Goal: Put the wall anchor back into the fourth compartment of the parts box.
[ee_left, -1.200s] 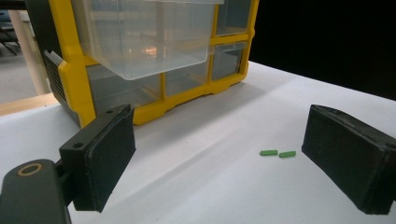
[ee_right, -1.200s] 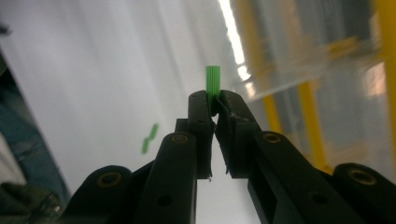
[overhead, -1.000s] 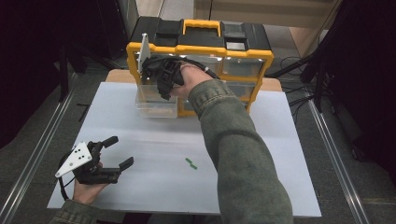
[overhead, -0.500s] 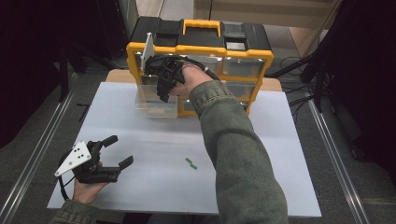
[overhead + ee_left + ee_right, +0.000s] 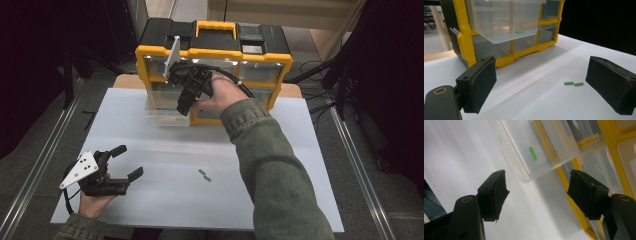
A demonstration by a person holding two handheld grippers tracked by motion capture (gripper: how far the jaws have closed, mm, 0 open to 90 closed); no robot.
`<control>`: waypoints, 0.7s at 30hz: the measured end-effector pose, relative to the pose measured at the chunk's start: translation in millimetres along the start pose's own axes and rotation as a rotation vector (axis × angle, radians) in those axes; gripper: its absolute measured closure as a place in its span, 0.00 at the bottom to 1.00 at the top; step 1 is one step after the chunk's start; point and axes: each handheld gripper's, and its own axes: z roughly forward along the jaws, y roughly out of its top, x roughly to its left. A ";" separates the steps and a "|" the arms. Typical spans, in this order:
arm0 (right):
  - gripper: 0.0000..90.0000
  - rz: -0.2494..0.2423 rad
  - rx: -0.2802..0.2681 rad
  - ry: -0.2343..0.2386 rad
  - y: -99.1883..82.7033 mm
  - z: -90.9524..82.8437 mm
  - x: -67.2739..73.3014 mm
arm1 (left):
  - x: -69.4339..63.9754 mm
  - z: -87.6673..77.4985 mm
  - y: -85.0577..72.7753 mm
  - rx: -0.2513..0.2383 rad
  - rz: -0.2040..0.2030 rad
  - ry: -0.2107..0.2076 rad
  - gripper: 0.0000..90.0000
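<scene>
Right gripper (image 5: pixel 183 105): jaws just opened, spread wide, nothing between; pulled-out clear drawer (image 5: pixel 541 150) just beyond fingertips, 1 green piece (image 5: pixel 532 153) inside. Left gripper (image 5: pixel 129 161): jaws spread, empty; 2 green pieces (image 5: pixel 573 83) on white table (image 5: pixel 300 150) ahead, nearer 1 finger (image 5: pixel 610 83).

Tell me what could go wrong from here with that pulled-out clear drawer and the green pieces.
The clear drawer sticks far out of the yellow organizer with one green piece inside; a knock from the right gripper, whose jaws have just been opening with nothing between them, might tip or pull it out. The two green pieces on the white board lie near the person's sleeve, which could sweep them away.
</scene>
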 end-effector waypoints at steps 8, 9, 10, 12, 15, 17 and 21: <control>0.36 -0.002 -0.018 -0.008 -31.7 -3.2 16.2 | 0.2 2.3 0.2 -0.001 -0.003 0.000 0.10; 0.36 -0.002 -0.013 -0.006 -35.2 -2.7 16.9 | 0.3 2.5 0.3 0.000 -0.002 -0.001 0.10; 0.36 0.000 -0.011 -0.009 -38.5 -2.2 17.4 | 0.2 2.6 0.3 0.002 -0.002 -0.001 0.10; 0.37 0.007 -0.016 0.000 -45.0 -1.0 18.1 | 0.2 2.8 0.3 0.003 -0.001 -0.001 0.10; 0.37 0.017 -0.011 0.002 -53.9 1.8 19.0 | 0.1 3.0 0.2 0.003 -0.001 -0.001 0.10; 0.37 0.032 -0.003 0.011 -59.6 5.0 20.5 | 0.3 2.8 0.2 0.004 0.000 -0.001 0.10; 0.37 0.036 0.008 0.023 -70.2 18.5 26.2 | 1.4 3.9 -0.1 0.006 -0.002 -0.003 0.10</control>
